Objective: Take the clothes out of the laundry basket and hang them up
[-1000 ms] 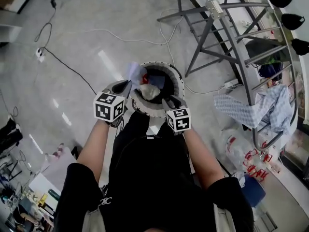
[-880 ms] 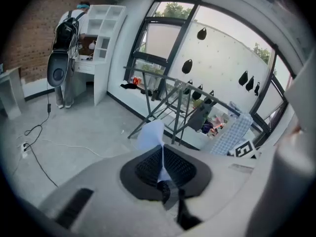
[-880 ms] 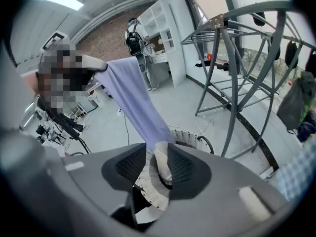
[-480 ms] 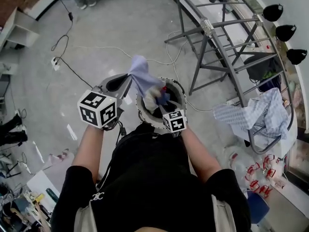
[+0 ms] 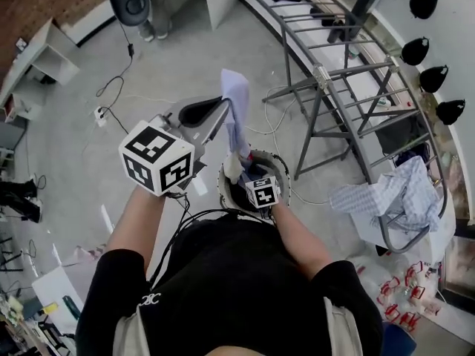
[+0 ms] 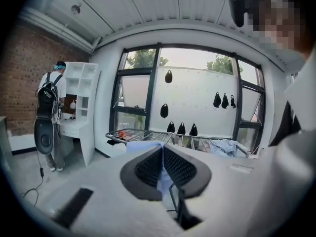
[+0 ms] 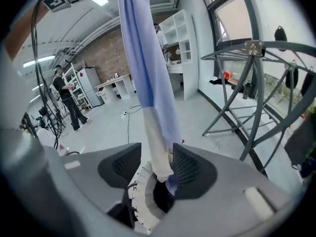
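I log: black short-sleeved T-shirt (image 5: 223,273), white logo (image 5: 154,300) near sleeve. Both left gripper (image 6: 162,154), right gripper (image 7: 157,164): grey shells, black ribbed pads (image 7: 187,167), white cubes (image 5: 156,158) bearing black square markers.

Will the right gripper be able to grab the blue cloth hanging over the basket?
Probably yes. The cloth hangs right between the right gripper's jaws, which have just been opening, and nothing blocks it. The left gripper holds its top.

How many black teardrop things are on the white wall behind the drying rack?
8 black teardrops in the left gripper view: that high one, one below it, three in a row just above the rack, three further right. Window frames may hide more.
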Demonstrator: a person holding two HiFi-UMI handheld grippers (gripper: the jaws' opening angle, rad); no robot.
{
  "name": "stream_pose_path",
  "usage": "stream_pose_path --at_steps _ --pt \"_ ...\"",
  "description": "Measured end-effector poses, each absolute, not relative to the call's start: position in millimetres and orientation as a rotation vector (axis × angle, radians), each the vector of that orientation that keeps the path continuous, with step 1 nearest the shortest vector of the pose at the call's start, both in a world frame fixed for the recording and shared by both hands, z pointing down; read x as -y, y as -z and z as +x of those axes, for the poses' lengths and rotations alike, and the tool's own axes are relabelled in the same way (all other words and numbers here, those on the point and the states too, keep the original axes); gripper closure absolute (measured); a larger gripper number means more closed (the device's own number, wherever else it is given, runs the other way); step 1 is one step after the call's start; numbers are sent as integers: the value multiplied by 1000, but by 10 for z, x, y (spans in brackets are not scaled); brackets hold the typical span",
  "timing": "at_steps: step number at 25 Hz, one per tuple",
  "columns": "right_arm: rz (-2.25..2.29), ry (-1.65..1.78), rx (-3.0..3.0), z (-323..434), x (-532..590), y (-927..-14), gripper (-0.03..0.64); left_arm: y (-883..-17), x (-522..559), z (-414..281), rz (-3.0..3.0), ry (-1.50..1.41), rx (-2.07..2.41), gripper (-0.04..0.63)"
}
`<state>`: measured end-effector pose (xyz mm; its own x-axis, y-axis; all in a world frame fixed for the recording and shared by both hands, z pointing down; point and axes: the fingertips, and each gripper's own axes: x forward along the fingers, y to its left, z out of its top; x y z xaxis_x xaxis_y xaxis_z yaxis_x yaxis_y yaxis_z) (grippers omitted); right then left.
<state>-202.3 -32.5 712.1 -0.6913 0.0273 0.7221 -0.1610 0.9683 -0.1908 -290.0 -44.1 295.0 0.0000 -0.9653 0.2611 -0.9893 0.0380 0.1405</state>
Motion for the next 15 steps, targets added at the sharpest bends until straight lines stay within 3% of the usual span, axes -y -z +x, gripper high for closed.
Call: stream_pose_path --at_steps 7,9,10,12,13,15 --pt "8 -248 2376 -2562 369 -6926 306 -2492 431 -2868 2103 -97 2077 583" --pt "36 -217 2350 -2661 363 -7000 306 -2406 398 -2901 2114 -86 2090 583" --pt "76 -199 2334 -2691 393 -7034 331 -2374 377 -2924 2117 -83 2096 583" --pt "161 -162 2308 -2712 474 -7053 489 -2344 327 -2989 2116 -82 2105 583" --pt "189 -155 2303 -2713 497 -7039 535 -2340 295 -3028 2112 -80 2108 583" --pt "217 -172 2309 -2715 525 -6997 571 -2327 213 -3120 2103 -60 2117 583"
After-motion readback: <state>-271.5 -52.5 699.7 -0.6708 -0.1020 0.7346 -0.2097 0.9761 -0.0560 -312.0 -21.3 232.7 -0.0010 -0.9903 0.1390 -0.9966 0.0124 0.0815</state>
